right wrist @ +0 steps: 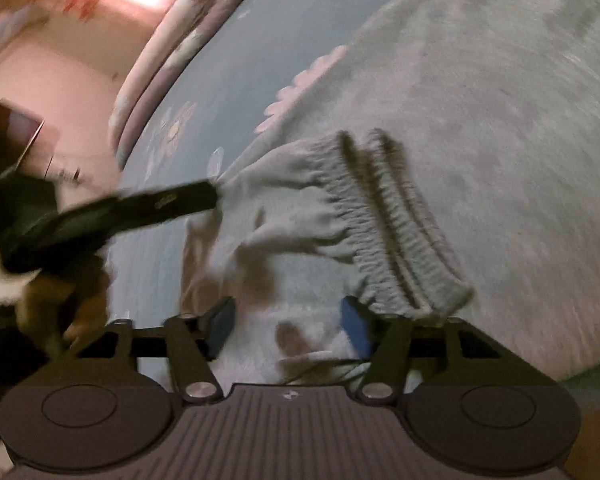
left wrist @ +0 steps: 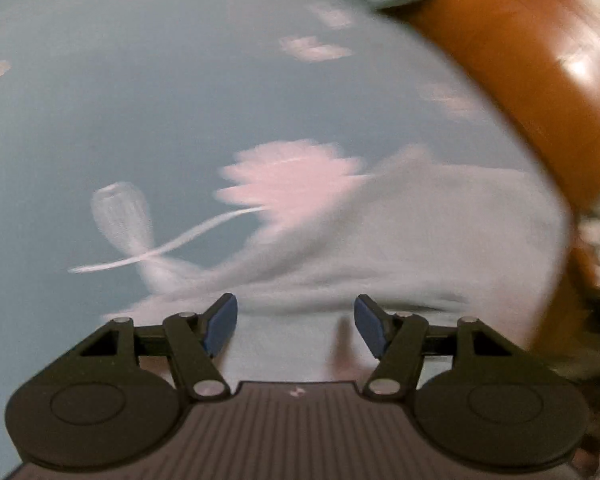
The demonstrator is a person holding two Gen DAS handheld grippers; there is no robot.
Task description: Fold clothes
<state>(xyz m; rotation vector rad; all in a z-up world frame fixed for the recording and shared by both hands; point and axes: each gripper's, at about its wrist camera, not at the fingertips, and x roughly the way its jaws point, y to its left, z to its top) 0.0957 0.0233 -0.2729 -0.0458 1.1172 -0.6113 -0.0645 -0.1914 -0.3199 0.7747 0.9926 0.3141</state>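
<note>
- Closest to you, your right gripper (right wrist: 286,326) hangs with its blue pads spread apart, pale cloth lying loosely between them and nothing pinched; the far-side pad sits right against the end of the waistband (right wrist: 396,236), which looks like a line-up for a grab.
- That waistband is your landmark: gathered elastic with two dark stripes, running away from the right gripper across the pale grey garment (right wrist: 480,120), probably trousers or shorts.
- Just past the waistband's inner side, the fabric is bunched into soft ridges, so it isn't lying flat enough to crease cleanly, I'd say.
- Beyond that bunching, your left gripper (right wrist: 210,196) reaches in as a dark blur to the cloth's edge on the side away from the waistband's far end.
- From its own camera, the left gripper (left wrist: 296,322) is spread about halfway, pads bare, poised over a fold of the garment (left wrist: 440,232) — nothing held.
- The two tools flank the bunched section, likely so you can pull it taut.
- Farther out, the blue floral bedsheet (left wrist: 100,100) carries everything.
- Past it, an orange-brown wooden bed frame (left wrist: 520,60) curves along the mattress edge.
</note>
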